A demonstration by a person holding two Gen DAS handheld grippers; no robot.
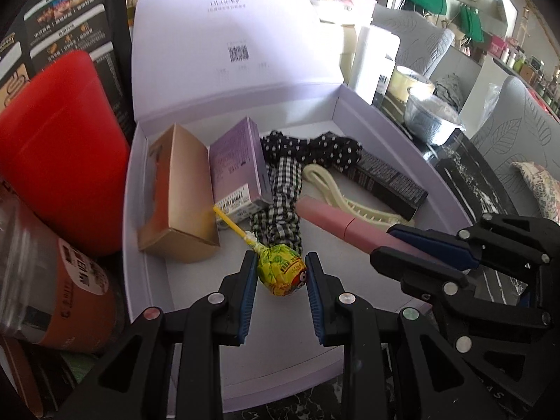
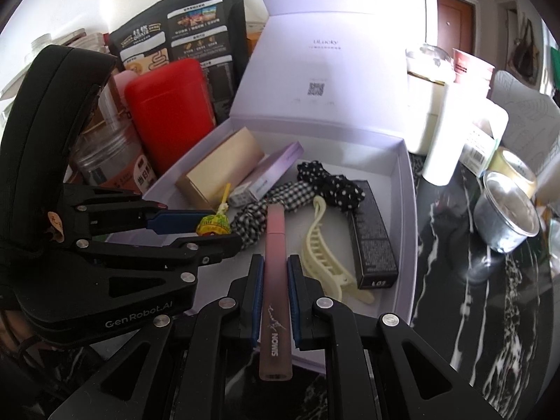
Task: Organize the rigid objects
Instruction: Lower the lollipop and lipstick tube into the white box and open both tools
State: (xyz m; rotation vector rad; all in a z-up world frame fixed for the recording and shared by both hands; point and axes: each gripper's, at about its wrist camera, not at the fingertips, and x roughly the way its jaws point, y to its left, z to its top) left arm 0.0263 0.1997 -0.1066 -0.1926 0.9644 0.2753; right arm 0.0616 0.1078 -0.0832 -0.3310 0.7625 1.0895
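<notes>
An open lavender box (image 1: 147, 231) (image 2: 406, 210) holds a gold carton (image 1: 182, 192) (image 2: 224, 171), a purple carton (image 1: 238, 168) (image 2: 276, 171), patterned scrunchies (image 1: 280, 189) (image 2: 329, 182), a cream hair claw (image 1: 350, 199) (image 2: 325, 248) and a black carton (image 1: 392, 182) (image 2: 374, 238). My left gripper (image 1: 280, 273) (image 2: 210, 227) is shut on a yellow-wrapped lollipop (image 1: 281, 274) (image 2: 211, 225) over the box floor. My right gripper (image 2: 275, 280) (image 1: 395, 241) is shut on a pink SIMON tube (image 2: 276, 280) (image 1: 336, 220) over the box's front.
A red case (image 1: 59, 154) (image 2: 168, 112), a brown-labelled jar (image 1: 52, 280) and a black snack bag (image 2: 182, 28) stand left of the box. A foil bowl (image 2: 507, 217) (image 1: 430, 119), a tape roll (image 2: 518, 171) and white bottles (image 2: 444, 133) stand right on the dark marble table (image 2: 472, 315).
</notes>
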